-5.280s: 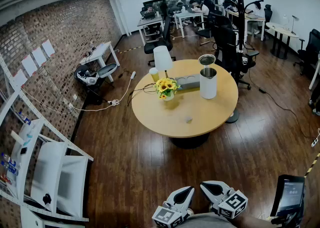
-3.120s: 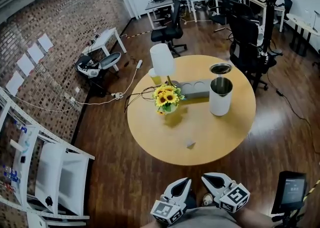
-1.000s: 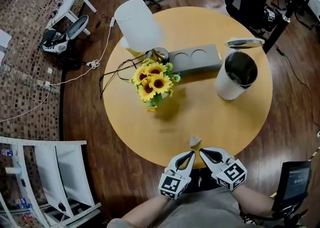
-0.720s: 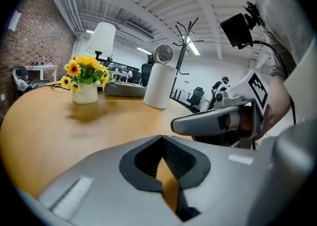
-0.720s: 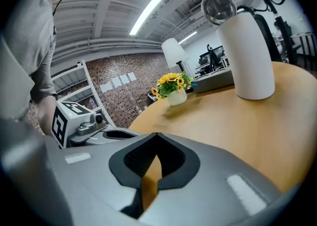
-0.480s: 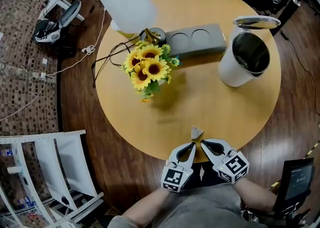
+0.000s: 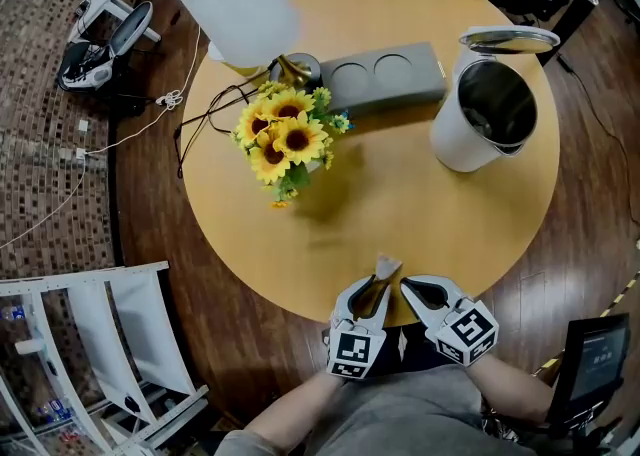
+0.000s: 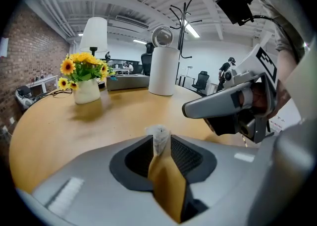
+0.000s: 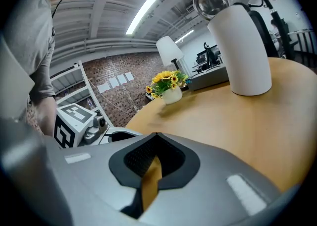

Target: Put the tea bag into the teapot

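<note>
Left claw (image 7: 371, 294) clamped on tea bag (image 8: 160, 137), across table (image 7: 400, 204) from teapot (image 7: 480, 114); right claw (image 7: 418, 291) closed, empty. Risk: shallow tip-only pinch slips mid-carry, bag drops short of teapot mouth

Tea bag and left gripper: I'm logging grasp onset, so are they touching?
Touching. The left gripper view shows the tea bag pinched between the jaw tips of the left gripper, with no gap on either side.
</note>
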Available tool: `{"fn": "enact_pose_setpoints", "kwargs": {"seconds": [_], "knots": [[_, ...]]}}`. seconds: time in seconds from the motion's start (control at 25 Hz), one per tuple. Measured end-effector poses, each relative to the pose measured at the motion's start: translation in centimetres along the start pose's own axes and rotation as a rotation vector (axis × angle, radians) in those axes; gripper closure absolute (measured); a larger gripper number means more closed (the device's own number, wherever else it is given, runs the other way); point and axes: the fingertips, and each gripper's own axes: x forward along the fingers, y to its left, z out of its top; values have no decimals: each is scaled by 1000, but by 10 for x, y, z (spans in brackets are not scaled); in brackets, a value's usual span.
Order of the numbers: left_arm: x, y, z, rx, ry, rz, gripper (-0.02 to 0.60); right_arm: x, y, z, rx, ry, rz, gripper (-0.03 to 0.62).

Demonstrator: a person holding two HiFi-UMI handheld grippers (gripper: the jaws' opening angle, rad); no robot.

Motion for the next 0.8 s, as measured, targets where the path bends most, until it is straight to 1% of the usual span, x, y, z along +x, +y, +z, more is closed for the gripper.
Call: {"fn": "enact_pose_setpoints", "kwargs": {"seconds": [0.12, 0.2, 0.24, 0.36, 0.52, 0.64, 0.8], "knots": [[3, 2, -3, 27, 34, 29, 481, -1, -3, 2, 4, -3, -5, 599], [4, 5, -4, 41, 46, 53, 553, -2, -5, 2, 4, -5, -7, 599], [5, 6, -5, 42, 50, 58, 572, -2, -5, 2, 5, -7, -7, 599], [6, 6, -5, 39, 53, 51, 578, -3, -8, 3, 6, -12, -10, 599], [5, 3, 4, 34, 31, 28, 578, -4, -7, 10, -1, -19, -14, 599], [1, 0, 20, 38, -3, 13, 578, -5, -5, 21, -15, -34, -16, 599], [-12, -4, 52, 45, -61, 3, 578, -12, 3, 45, -44, -62, -21, 599]]}}
